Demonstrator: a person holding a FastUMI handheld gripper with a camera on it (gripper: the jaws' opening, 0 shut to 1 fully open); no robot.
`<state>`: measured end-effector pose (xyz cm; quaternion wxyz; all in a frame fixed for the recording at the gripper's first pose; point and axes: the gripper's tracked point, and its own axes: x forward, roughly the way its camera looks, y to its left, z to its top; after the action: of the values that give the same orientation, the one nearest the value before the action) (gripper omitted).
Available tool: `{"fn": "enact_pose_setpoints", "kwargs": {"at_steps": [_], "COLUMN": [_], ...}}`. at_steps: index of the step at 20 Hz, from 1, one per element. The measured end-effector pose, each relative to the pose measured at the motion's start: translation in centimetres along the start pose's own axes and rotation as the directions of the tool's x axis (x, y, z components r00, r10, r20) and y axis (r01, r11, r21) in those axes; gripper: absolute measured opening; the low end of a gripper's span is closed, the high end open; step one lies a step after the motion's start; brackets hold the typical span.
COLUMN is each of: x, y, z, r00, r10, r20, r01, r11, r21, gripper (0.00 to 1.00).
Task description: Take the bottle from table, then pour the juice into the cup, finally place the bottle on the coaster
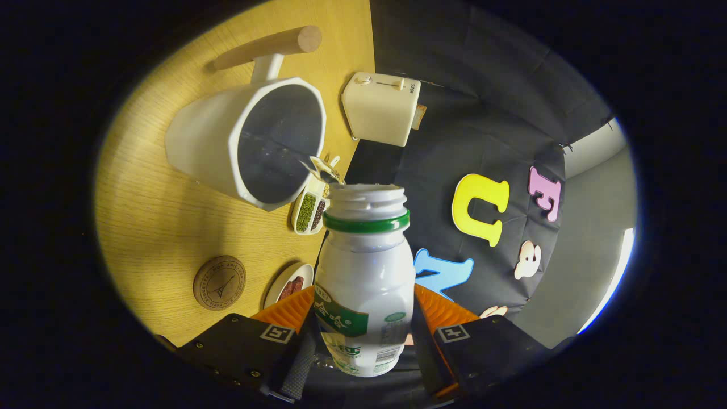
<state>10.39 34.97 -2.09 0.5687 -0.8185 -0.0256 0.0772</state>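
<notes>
A white plastic bottle (363, 272) with a green neck ring and a green label sits between my two fingers, and my gripper (363, 318) is shut on its body. The view is rolled sideways, so the bottle is tipped. Its open mouth points at the rim of a white cup (250, 142) with a wooden handle, and a thin clear stream of liquid (321, 169) runs from the mouth into the cup. The cup's inside looks dark grey. A round wooden coaster (219, 282) lies on the wooden table (147, 221) near my left finger, apart from the cup.
A cream toaster (381, 108) stands beyond the cup at the table's edge. A small divided dish with green and dark beans (309, 212) lies between cup and bottle. A white saucer with red pieces (289, 283) rests next to the coaster.
</notes>
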Motion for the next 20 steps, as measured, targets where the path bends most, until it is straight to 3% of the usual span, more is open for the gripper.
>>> {"fn": "enact_pose_setpoints", "kwargs": {"at_steps": [20], "x": [0.33], "y": [0.18], "z": [-0.23], "r00": [1.000], "r10": [-0.017], "r20": [-0.011], "r01": [0.016], "r11": [0.998], "r21": [-0.059], "gripper": [0.76]}}
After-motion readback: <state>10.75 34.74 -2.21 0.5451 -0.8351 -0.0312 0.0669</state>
